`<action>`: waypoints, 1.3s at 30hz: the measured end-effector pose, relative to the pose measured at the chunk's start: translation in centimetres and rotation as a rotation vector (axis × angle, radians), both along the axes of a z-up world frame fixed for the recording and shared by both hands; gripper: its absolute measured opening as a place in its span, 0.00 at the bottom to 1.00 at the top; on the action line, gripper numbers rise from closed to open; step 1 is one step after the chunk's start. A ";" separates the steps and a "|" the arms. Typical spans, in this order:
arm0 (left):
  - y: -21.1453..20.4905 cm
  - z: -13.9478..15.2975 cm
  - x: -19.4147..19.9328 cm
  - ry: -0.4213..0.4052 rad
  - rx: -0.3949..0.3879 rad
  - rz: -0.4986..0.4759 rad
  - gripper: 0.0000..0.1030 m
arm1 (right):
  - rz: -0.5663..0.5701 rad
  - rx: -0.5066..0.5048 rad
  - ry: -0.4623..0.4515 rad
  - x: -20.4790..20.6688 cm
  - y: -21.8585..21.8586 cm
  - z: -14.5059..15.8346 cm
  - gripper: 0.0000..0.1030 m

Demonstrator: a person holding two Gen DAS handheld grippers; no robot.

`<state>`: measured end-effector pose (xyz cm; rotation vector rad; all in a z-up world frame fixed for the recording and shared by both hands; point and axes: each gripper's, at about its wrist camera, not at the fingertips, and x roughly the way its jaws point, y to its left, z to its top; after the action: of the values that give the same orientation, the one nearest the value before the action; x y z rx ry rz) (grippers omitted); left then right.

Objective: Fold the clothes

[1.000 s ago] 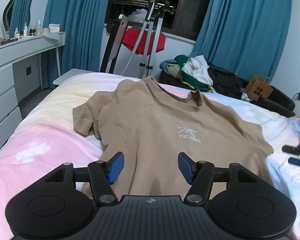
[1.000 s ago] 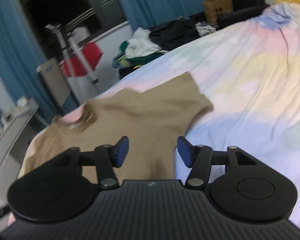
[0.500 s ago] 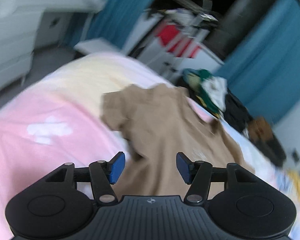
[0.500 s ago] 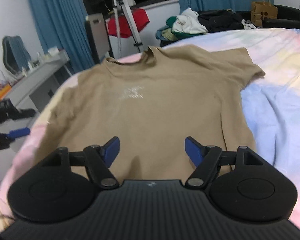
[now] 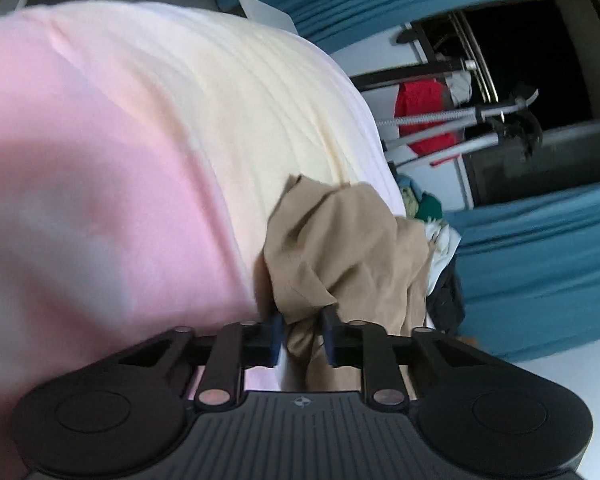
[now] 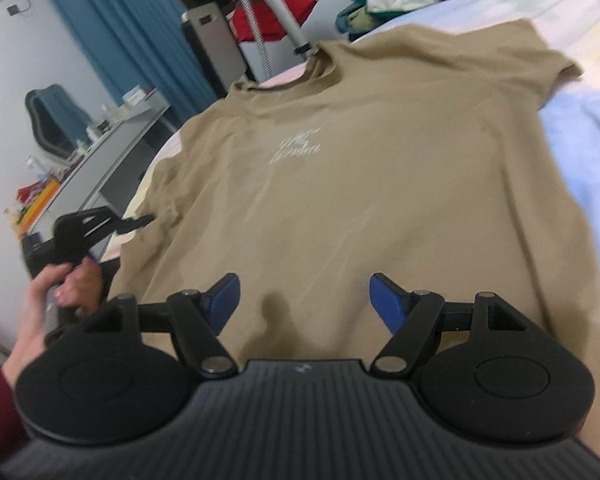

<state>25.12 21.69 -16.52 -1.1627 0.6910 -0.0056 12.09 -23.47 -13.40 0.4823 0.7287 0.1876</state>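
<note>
Across the bed (image 6: 580, 128) a tan T-shirt (image 6: 360, 184) lies flat; the left gripper (image 5: 302, 334) pinches its left sleeve, the right gripper (image 6: 304, 300) hovers spread. Sleeve fold likely; carry it inward.

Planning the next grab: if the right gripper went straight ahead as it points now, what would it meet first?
Probably the tan T-shirt, spread flat on the bed directly ahead of the open right gripper; depth is unclear.

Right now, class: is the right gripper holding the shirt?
No. The right gripper hangs open above the shirt, with nothing between its blue pads.
</note>
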 end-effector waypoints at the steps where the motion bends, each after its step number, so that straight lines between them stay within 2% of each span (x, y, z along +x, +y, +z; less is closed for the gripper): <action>1: 0.1 -0.3 0.4 -0.007 -0.010 0.005 0.17 | 0.004 -0.006 0.006 0.2 0.2 -0.2 0.73; 3: 0.2 -0.2 0.8 -0.012 0.003 0.011 0.09 | 0.009 -0.013 0.015 0.5 0.5 -0.5 0.73; 6: 0.7 1.4 0.7 -0.018 0.045 0.011 0.06 | 0.005 -0.001 0.015 0.5 0.4 -0.5 0.73; 10: 2.2 7.0 -0.6 -0.092 0.186 0.008 0.05 | -0.002 0.012 0.014 0.3 0.1 -0.5 0.73; 12: 2.7 9.3 -1.3 -0.119 0.309 -0.002 0.05 | -0.001 0.007 0.014 0.3 0.2 -0.5 0.73; 15: 2.5 9.6 -1.5 -0.052 0.398 -0.057 0.06 | 0.001 -0.005 0.014 0.4 0.3 -0.5 0.73; 16: 2.4 8.9 -1.3 0.002 0.402 -0.069 0.06 | 0.003 -0.009 0.013 0.4 0.4 -0.5 0.73; 17: 2.5 7.9 -1.1 0.057 0.390 -0.075 0.06 | 0.004 -0.011 0.012 0.4 0.4 -0.5 0.73; 20: 3.6 5.3 -1.2 0.097 0.317 -0.049 0.08 | 0.007 -0.016 0.011 0.3 0.4 -0.4 0.73; 22: 4.2 4.1 -1.2 0.095 0.198 -0.019 0.12 | 0.009 -0.019 0.010 0.2 0.5 -0.3 0.73; 23: 4.3 3.5 -1.4 0.087 0.126 -0.010 0.19 | 0.010 -0.020 0.010 0.2 0.5 -0.3 0.73; 24: 4.4 3.0 -1.5 0.079 0.054 -0.001 0.34 | 0.010 -0.021 0.011 0.2 0.5 -0.4 0.73; 26: 4.6 2.0 -1.7 0.062 -0.091 0.017 0.52 | 0.009 -0.019 0.013 0.3 0.5 -0.4 0.73; 27: 4.5 1.6 -1.6 0.052 -0.116 0.029 0.54 | 0.008 -0.016 0.014 0.3 0.5 -0.4 0.73; 29: 4.1 1.0 -1.1 0.031 -0.147 0.055 0.58 | 0.007 -0.012 0.016 0.4 0.5 -0.4 0.73; 32: 3.4 -0.2 0.1 -0.016 -0.180 0.096 0.58 | 0.004 -0.004 0.019 0.6 0.6 -0.5 0.73; 37: 2.5 -1.4 4.2 -0.051 -0.117 0.102 0.58 | -0.002 0.006 0.019 1.1 0.7 -0.8 0.73; 39: 2.0 -0.9 5.5 -0.061 -0.053 0.096 0.56 | -0.003 0.004 0.013 1.3 0.8 -0.9 0.74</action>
<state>30.60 23.67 -17.40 -1.2407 0.5832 0.0217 13.42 -22.66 -14.31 0.4891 0.7403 0.1834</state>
